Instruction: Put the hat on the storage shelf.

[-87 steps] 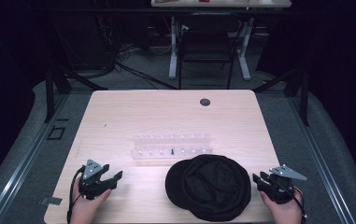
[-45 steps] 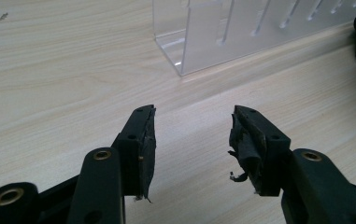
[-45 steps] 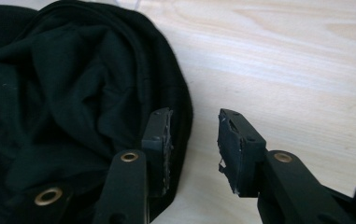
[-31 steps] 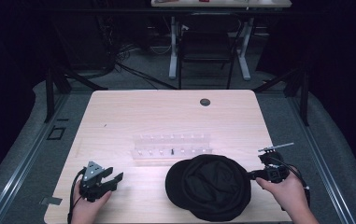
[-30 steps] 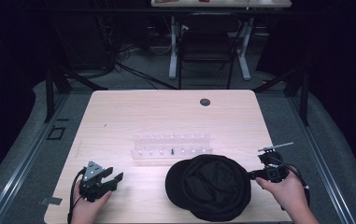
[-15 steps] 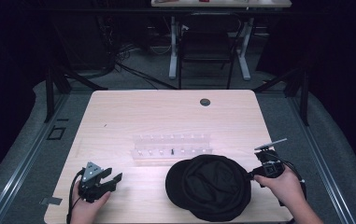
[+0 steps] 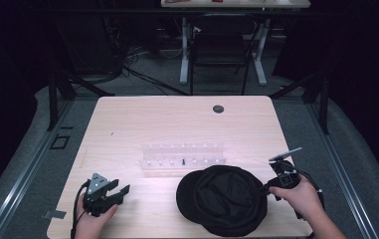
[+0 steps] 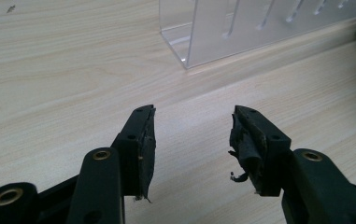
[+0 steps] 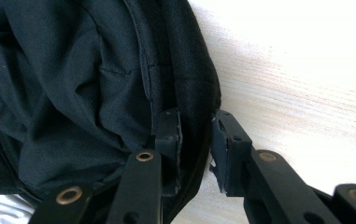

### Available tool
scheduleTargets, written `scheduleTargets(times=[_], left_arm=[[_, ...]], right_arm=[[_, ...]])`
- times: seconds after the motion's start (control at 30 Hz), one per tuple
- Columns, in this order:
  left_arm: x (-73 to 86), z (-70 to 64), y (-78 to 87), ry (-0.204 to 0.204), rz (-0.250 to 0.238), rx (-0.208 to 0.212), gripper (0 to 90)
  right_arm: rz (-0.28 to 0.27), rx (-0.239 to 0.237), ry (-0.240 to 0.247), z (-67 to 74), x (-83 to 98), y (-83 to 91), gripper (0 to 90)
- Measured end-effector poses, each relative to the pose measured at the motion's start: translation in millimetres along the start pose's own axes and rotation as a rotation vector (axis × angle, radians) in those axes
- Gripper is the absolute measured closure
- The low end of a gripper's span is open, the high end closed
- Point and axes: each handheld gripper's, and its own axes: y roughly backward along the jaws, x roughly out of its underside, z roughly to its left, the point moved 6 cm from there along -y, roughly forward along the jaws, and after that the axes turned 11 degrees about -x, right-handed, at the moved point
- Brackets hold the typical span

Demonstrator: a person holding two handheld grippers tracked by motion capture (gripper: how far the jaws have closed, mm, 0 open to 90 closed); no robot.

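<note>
Straddling the rim of the black cap (image 9: 73, 84) at the desk's (image 7: 177, 119) near edge, my right tool (image 9: 196, 140) has a jaw on either side, not yet pinched. My left tool (image 8: 192, 140) rests open on bare wood, near the clear rack (image 8: 259, 28).

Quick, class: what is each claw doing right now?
Left claw: open, empty, over bare table.
Right claw: jaws astride the black cap rim; grip cannot be told.
</note>
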Motion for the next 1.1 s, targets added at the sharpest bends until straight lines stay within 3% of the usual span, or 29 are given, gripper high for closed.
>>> scheduleTargets(times=[0.03, 0.27, 0.3, 0.37, 0.77, 0.87, 0.9, 0.93, 1.0, 1.1], left_arm=[[0.0, 0.1, -0.1, -0.001, 0.001, -0.001, 49.6], [0.1, 0.1, -0.1, 0.000, 0.000, -0.001, 49.7], [0.0, 0.1, 0.0, 0.001, 0.000, -0.002, 49.7], [0.0, 0.1, 0.1, 0.001, 0.000, -0.002, 49.7], [-0.2, 0.1, 0.3, 0.000, -0.001, -0.004, 49.7], [-0.1, 0.1, 0.5, 0.003, 0.001, -0.004, 49.7], [-0.1, 0.1, 0.2, 0.006, -0.003, -0.003, 49.7], [-0.1, 0.1, 0.1, 0.007, -0.004, -0.003, 49.7], [-0.1, 0.1, 0.1, 0.006, -0.004, -0.004, 49.7], [-0.2, 0.1, 0.3, 0.006, -0.004, -0.003, 49.7]], right_arm=[[-0.020, -0.009, -0.017, 0.6, -0.3, -1.8, 73.1], [0.025, -0.048, -0.007, 0.0, 0.5, -0.4, 81.8], [0.000, -0.054, -0.019, 1.2, 0.1, -1.6, 82.9], [0.011, -0.062, -0.014, 1.9, 0.3, -0.1, 84.5], [-0.015, -0.049, 0.000, 9.1, 0.2, 6.4, 87.3], [0.007, -0.041, 0.012, 11.1, 0.4, 10.3, 87.3], [-0.023, -0.037, -0.001, 12.9, -0.3, 9.3, 87.2], [0.021, -0.032, 0.028, 12.6, 0.4, 13.4, 87.3], [-0.016, -0.044, 0.017, 16.0, -0.6, 11.9, 87.8], [-0.013, -0.049, 0.014, 17.5, -1.5, 14.2, 87.9]])
